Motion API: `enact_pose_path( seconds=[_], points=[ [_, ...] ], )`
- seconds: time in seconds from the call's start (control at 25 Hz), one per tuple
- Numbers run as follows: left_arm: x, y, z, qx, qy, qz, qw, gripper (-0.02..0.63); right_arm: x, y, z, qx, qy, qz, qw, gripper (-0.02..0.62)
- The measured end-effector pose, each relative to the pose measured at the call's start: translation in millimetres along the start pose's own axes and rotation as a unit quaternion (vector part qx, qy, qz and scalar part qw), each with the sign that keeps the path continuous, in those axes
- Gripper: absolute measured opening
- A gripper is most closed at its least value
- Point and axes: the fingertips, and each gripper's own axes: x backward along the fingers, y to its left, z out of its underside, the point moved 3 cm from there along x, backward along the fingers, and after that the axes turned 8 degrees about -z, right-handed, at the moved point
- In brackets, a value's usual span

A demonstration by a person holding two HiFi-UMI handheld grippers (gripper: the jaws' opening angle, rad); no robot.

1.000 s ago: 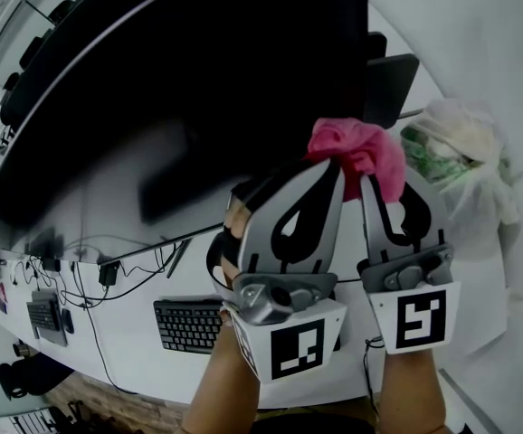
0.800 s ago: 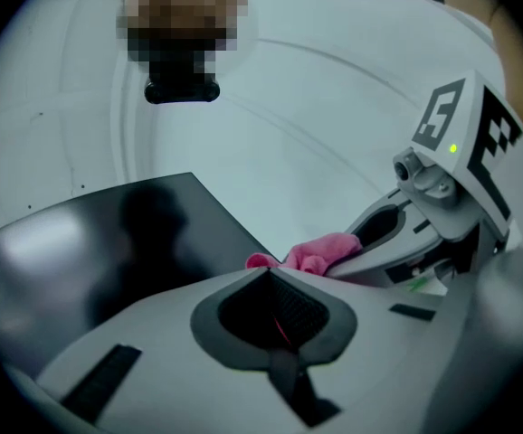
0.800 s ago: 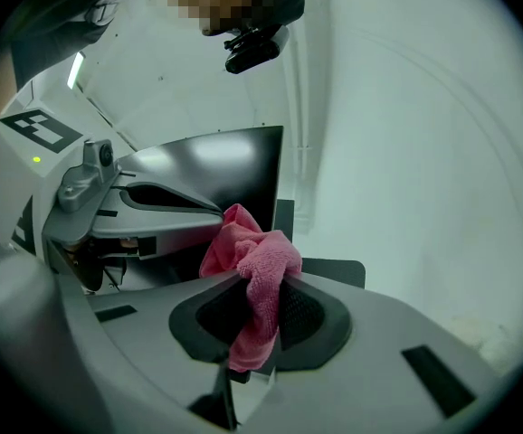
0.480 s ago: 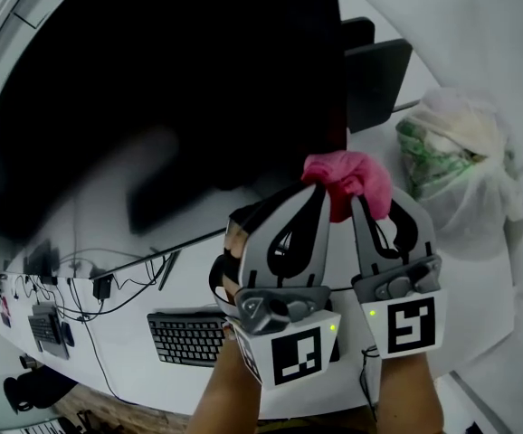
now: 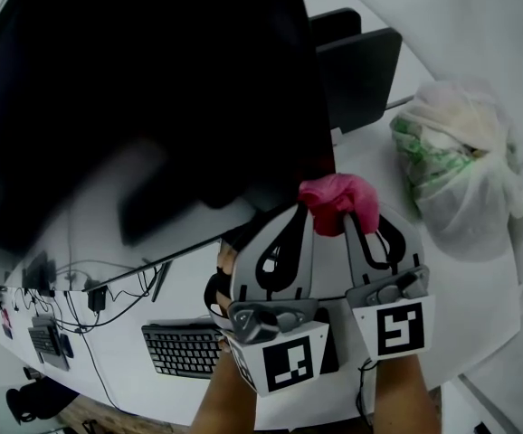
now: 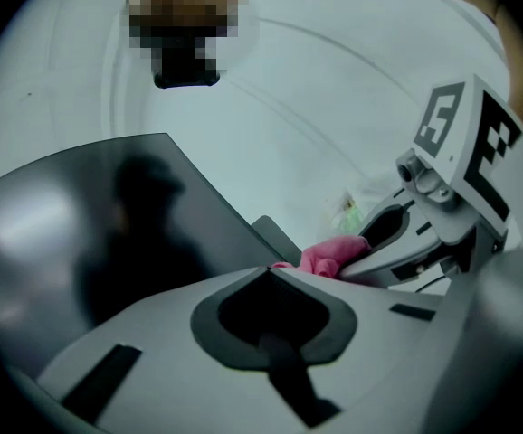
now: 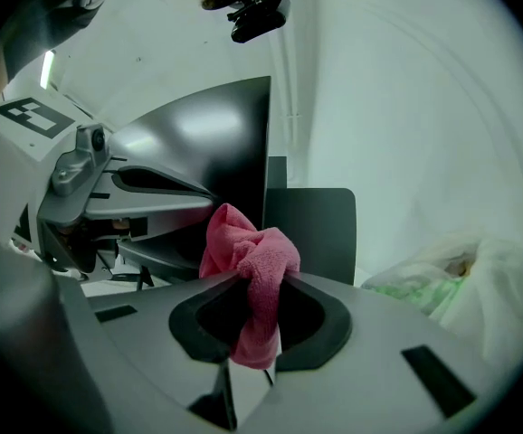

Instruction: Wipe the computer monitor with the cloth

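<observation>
Over the last second the pink cloth [image 5: 338,199] has slid down the monitor's [image 5: 135,89] right edge. It sat higher against the dark screen before and is now at the monitor's lower right corner, with part of the wad already below the bezel. I judge this to mean one downward stroke on that side is finishing, and most of the wide screen to the left of the corner still needs wiping. Whether the cloth actually presses on the glass here is hard to tell, since the head view is dim and the corner is crowded. The right hand-held gripper [image 7: 260,283] is clenched on the cloth, with the fabric pinched at the jaw tips. The left hand-held gripper [image 6: 269,269] rides just beside it on the side nearer the monitor's middle, its jaws drawn together on nothing. The cloth is bunched into a lobed wad, and its long axis runs along the right gripper's jaws. A thin tail hangs back into the hollow between them, and the fat crumpled head sticks out past the tips, pointing at the monitor's corner. The monitor's own long axis runs sideways along the bench [image 5: 461,287], with its screen facing the person.
</observation>
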Motion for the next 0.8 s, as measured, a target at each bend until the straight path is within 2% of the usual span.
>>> enact_pose_path(
  seconds=[0.4, 0.8],
  points=[
    [15.3, 1.6, 10.9, 0.009, 0.008, -0.01, 0.9999, 0.006, -1.9, 13.8, 4.9, 0.005, 0.011, -0.006, 1.0, 0.063],
    [54.9, 28.0, 39.2, 0.02, 0.02, -0.031, 0.9991, 0.006, -12.5, 64.7, -0.2, 0.032, 0.022, -0.025, 0.999, 0.063]
  ],
)
